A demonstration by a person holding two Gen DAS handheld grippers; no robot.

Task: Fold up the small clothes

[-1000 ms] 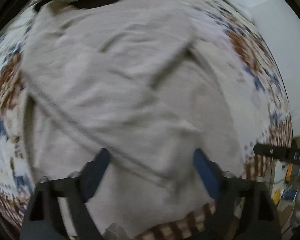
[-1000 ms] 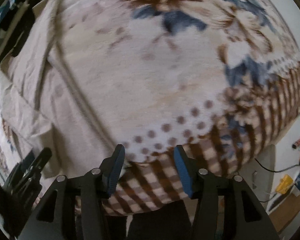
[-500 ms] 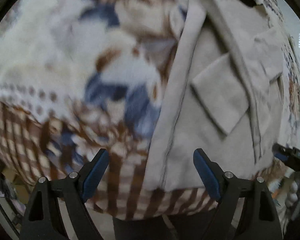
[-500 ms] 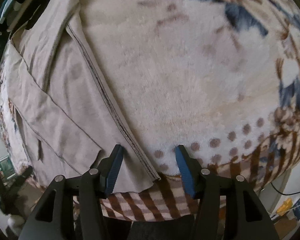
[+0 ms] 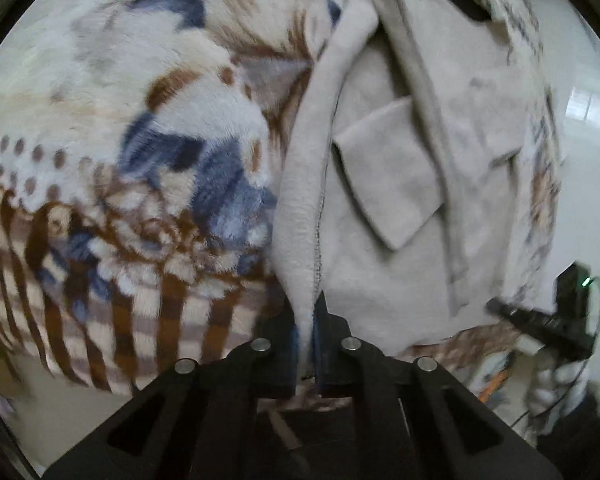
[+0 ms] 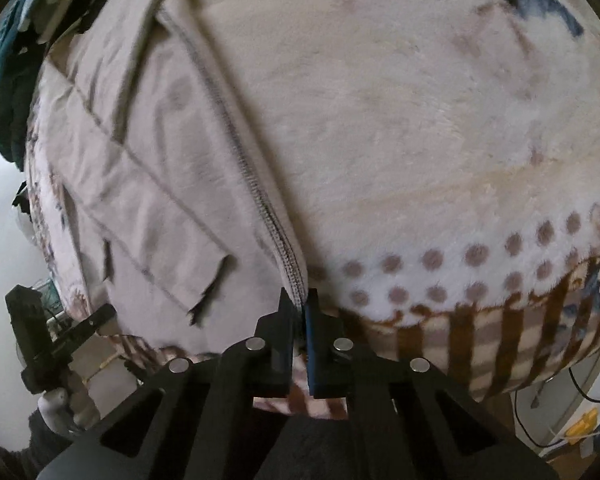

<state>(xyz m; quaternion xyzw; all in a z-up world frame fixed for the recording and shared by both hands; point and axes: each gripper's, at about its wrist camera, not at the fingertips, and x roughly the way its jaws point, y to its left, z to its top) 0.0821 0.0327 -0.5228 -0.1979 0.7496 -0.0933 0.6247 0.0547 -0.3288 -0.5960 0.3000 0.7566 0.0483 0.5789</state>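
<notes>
a pale beige fleece garment (image 5: pixel 400 184) lies spread on a plush brown, blue and cream patterned blanket (image 5: pixel 140 140). the left gripper (image 5: pixel 308 320) and right gripper (image 6: pixel 300 308) each pinch a near corner of its hem, jaws closed on the cloth, likely to lift and fold it away evenly.

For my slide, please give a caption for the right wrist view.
Right hand-held gripper shut on the stitched edge of a beige fabric garment lying on a patterned fleece blanket.

A patterned fleece blanket (image 5: pixel 148 184) covers what looks like a table.
</notes>
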